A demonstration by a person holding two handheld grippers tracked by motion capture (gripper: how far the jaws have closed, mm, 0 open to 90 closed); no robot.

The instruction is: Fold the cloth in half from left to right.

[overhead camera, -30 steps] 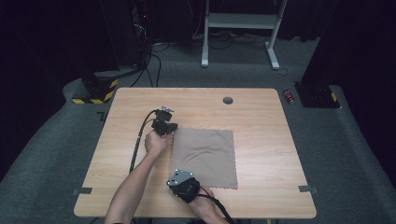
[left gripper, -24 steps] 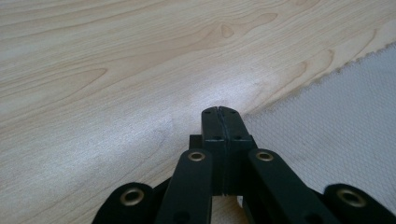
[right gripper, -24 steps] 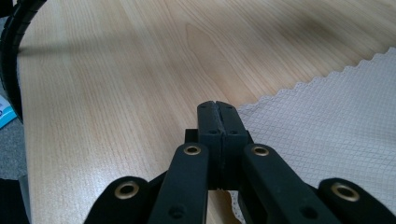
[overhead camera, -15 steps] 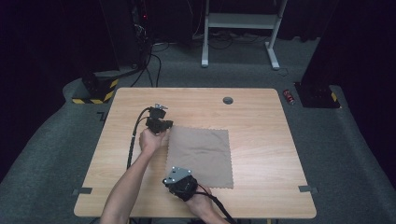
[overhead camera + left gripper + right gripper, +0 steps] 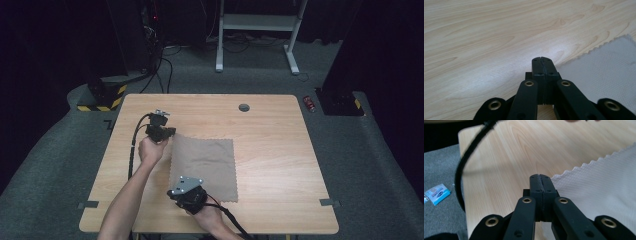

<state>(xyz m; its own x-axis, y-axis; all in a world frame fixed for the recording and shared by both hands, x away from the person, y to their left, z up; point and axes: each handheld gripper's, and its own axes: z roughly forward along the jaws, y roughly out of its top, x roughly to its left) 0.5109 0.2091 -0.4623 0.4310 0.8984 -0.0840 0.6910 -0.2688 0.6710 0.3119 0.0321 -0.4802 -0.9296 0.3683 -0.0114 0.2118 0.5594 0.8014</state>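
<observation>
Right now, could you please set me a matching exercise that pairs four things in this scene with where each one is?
Things:
1. cloth
2. left gripper
3. right gripper
4. round hole

Places:
A. at the cloth's near left corner
B. near the table's far edge
C. flat on the middle of the table
D. at the cloth's far left corner

Pairs: 1-C, 2-D, 3-A, 4-B
</observation>
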